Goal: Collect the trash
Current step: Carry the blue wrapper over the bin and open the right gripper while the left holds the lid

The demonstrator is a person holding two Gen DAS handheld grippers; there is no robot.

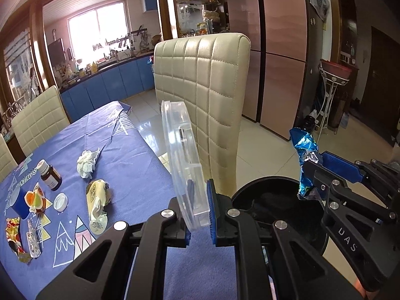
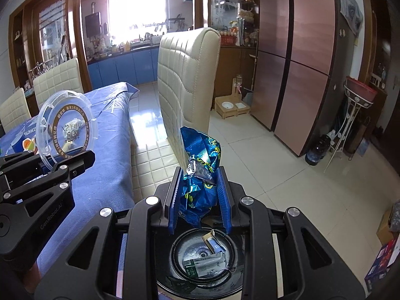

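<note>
The left gripper [image 1: 200, 215] has its jaws closed on the edge of a clear plastic lid [image 1: 183, 160], a thin, rigid disc with a raised rim and printed lettering on its face; pinching the rim lets the flat piece stand on edge, at the centre of the left wrist view. The right gripper [image 2: 200, 195] has its jaws clamped on a crumpled blue foil wrapper [image 2: 201, 170], shiny, creased, silver on the inside, held upright just above the black trash bin [image 2: 175, 272] at the bottom centre of the right wrist view. That placement looks deliberate: opening the jaws there should let the wrapper fall straight in. The bin is round and dark, and already holds a flattened carton and scraps of paper.

More trash waits on the blue printed cloth that covers the surface [image 1: 140, 180], at the lower left of the left wrist view: a crumpled white tissue [image 1: 87, 163], soft and wadded; a pale crinkled wrapper [image 1: 97, 202]; a white bottle cap [image 1: 60, 201]; and a colourful foil wrapper [image 1: 13, 235]. A brown glass bottle [image 1: 50, 176] stands nearby. A cream quilted chair [image 1: 212, 95] stands behind the held lid.
</note>
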